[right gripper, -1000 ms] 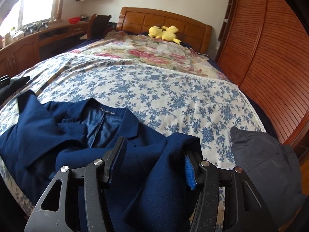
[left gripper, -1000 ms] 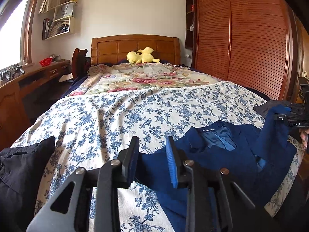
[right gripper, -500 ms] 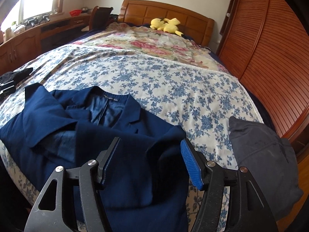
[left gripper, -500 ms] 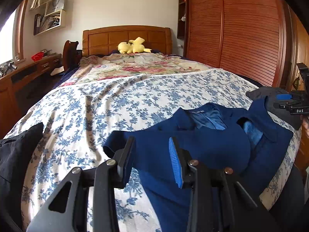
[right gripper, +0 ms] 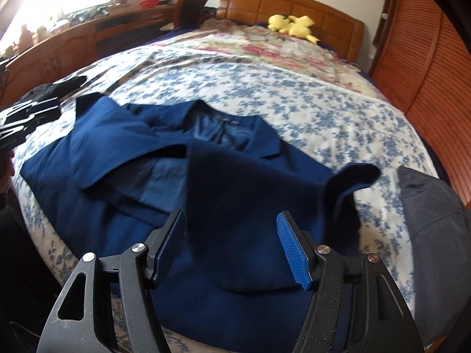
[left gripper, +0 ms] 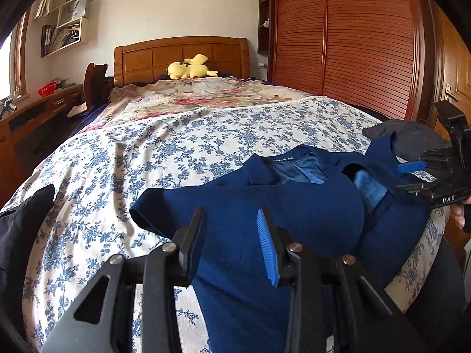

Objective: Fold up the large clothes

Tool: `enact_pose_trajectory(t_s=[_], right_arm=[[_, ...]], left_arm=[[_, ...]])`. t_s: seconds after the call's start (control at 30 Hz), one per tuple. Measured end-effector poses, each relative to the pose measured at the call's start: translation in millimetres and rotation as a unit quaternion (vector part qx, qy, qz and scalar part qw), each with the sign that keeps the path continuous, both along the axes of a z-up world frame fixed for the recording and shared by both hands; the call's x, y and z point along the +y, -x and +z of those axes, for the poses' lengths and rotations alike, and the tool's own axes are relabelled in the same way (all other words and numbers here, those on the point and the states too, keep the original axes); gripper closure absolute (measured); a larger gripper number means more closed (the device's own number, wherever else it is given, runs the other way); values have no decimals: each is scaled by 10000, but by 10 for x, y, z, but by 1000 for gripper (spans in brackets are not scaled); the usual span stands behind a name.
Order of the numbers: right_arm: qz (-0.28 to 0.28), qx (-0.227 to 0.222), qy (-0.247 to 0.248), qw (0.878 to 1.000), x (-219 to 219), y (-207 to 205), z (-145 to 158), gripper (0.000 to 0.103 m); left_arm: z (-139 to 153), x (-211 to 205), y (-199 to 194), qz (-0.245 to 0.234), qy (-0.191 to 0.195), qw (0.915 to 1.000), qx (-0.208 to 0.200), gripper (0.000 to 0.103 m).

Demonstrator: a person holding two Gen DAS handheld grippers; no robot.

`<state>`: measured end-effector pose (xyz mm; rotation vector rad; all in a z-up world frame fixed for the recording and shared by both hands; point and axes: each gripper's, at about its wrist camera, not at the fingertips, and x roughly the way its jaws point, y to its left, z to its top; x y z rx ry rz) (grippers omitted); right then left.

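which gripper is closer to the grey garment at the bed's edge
Right. The right gripper sits beside the grey garment, over the blue jacket. The left gripper is across the jacket, far from it.

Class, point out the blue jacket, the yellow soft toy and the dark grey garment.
blue jacket (right gripper: 123,135): right wrist view, folded sleeve.
yellow soft toy (left gripper: 188,69): left wrist view, body.
dark grey garment (right gripper: 426,206): right wrist view, top surface.

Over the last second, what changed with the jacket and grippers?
The right gripper let go of the blue jacket sleeve; it now lies folded across the front. The left gripper stayed open, now hovering over the jacket. Dark garment and plush unchanged.
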<state>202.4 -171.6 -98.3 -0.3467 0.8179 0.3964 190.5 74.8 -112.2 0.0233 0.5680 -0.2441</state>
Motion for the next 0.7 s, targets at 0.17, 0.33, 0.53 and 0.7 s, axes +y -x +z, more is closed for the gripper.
enact_pose_trajectory(t_s=[0.17,0.33,0.53,0.7], right_arm=[[337,240,134,9991,244,24,-178,37],[541,280,527,9968,424,40,-308,30],[555,338,618,9960,425,-117,-373,27],[504,473,407,9968,404,-337,-346,43]], left_arm=[[-31,28,12,19,-4,10000,28,70],[-25,48,7,33,17,10000,25,70],[-28,45,-4,28,8,10000,34,70],[-32,37,-17,31,-5,10000,47,70]])
